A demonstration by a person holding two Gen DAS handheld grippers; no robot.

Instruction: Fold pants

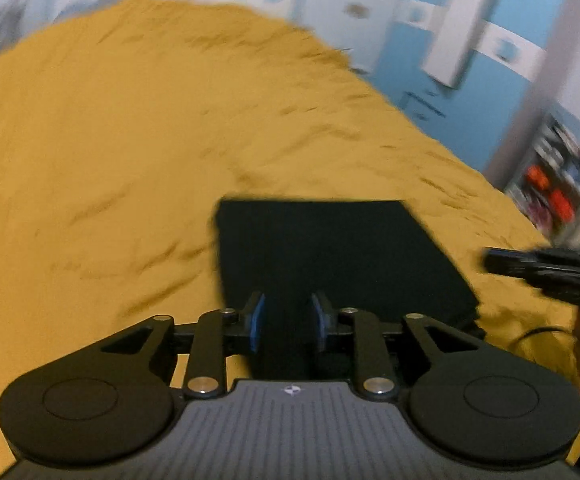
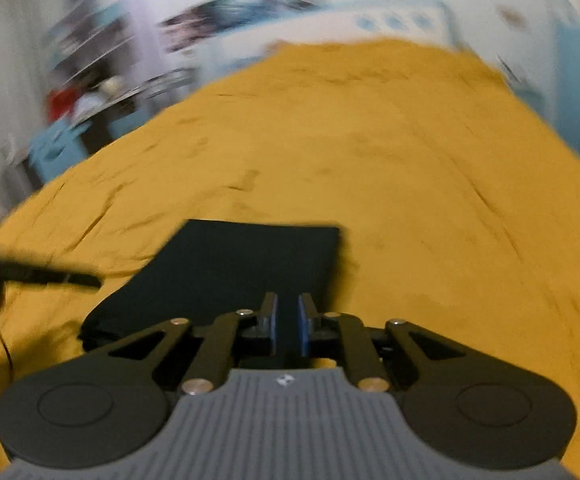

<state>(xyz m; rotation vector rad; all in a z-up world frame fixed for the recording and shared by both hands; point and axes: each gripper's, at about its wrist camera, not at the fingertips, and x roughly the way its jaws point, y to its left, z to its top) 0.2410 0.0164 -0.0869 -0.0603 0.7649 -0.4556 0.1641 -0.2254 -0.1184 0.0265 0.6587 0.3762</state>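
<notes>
On the yellow bedspread [image 1: 110, 140]: pants [image 1: 330, 256] lie as a compact dark rectangle.
Done: folding looks finished (edges fairly square).
Left gripper [image 1: 289, 318]: parted, empty.
Right gripper [image 2: 288, 322]: narrow gap, nothing held.
Left: perhaps smoothing.

pants [image 1: 330, 256]: plain black | bedsheet [image 1: 110, 140]: plain mustard yellow | gripper pads [image 1: 256, 324]: blue | wall behind the bed [image 1: 482, 120]: light blue

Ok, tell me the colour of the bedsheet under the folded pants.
Mustard yellow bedsheet, plain; clearest in the left wrist view.
</notes>
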